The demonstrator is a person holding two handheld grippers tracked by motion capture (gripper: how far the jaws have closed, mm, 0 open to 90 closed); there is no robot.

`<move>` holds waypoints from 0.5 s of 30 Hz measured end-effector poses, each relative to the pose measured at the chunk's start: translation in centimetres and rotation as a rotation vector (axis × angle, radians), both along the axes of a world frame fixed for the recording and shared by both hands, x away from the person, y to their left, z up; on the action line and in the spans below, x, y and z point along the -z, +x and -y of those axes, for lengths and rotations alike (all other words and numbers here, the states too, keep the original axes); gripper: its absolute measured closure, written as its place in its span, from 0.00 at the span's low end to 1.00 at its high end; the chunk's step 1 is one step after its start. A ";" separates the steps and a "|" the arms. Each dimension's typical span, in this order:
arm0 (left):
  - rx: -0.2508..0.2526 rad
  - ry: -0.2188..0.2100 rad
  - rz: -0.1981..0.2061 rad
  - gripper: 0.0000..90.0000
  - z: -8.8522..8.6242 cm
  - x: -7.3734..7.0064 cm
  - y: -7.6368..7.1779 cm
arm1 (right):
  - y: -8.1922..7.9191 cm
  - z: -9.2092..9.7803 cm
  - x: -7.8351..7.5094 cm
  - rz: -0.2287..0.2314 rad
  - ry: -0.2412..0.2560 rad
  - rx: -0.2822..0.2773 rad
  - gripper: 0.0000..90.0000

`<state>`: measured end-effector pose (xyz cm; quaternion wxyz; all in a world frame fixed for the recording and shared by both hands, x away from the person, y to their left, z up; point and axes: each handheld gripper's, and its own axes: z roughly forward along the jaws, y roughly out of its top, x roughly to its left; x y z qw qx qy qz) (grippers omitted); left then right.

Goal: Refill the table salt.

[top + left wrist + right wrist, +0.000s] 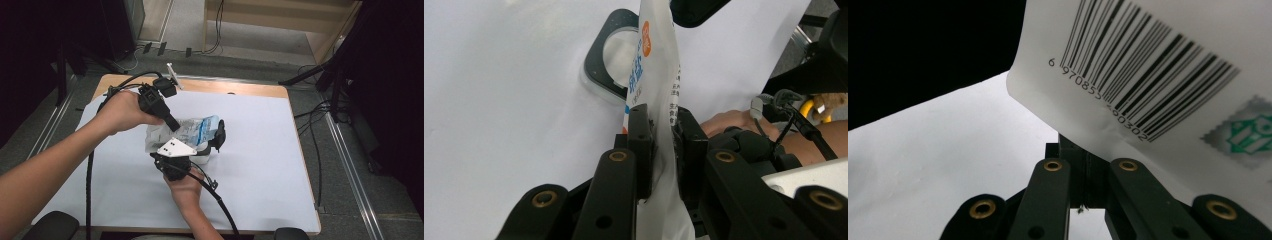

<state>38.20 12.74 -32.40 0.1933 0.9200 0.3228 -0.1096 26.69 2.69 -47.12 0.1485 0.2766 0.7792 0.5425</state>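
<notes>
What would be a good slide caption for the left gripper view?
Left tool pinching a white printed bag edge-on above a dark-rimmed container on the white table.

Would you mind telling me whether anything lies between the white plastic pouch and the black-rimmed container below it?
Nothing visible does: the white plastic pouch, clamped by the left gripper, hangs directly over the black-rimmed container, whose opening looks unobstructed.

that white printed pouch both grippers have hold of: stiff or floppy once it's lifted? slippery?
Probably floppy: the pouch looks creased and sags between the left gripper and the right gripper. Likely light for its size, since it hangs from thin edge pinches. The film looks glossy, so it may slip; both pairs of jaws are shut on it.
</notes>
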 end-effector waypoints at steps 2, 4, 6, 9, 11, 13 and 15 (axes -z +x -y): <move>-0.029 0.002 0.009 0.92 -0.1 0.0 0.1 | 0.1 0.0 0.0 -0.006 0.002 -0.002 1.00; -0.047 0.003 0.005 0.93 -0.2 0.0 0.2 | 0.3 -0.1 -0.1 -0.007 0.004 -0.002 1.00; -0.050 0.005 0.008 0.92 -0.3 0.0 0.3 | 0.5 -0.1 -0.1 -0.012 0.003 -0.001 1.00; -0.055 -0.002 0.013 0.91 -0.3 -0.1 0.3 | 0.6 -0.2 -0.1 -0.013 0.009 -0.001 1.00; -0.054 -0.015 0.009 0.89 -0.3 -0.2 0.2 | 0.7 -0.2 -0.2 -0.017 0.014 0.000 1.00; -0.051 -0.021 0.011 0.88 -0.3 -0.3 0.2 | 0.8 -0.3 -0.3 -0.012 0.017 0.000 1.00; -0.053 -0.023 0.011 0.87 -0.4 -0.4 0.2 | 0.8 -0.3 -0.4 -0.014 0.020 -0.001 1.00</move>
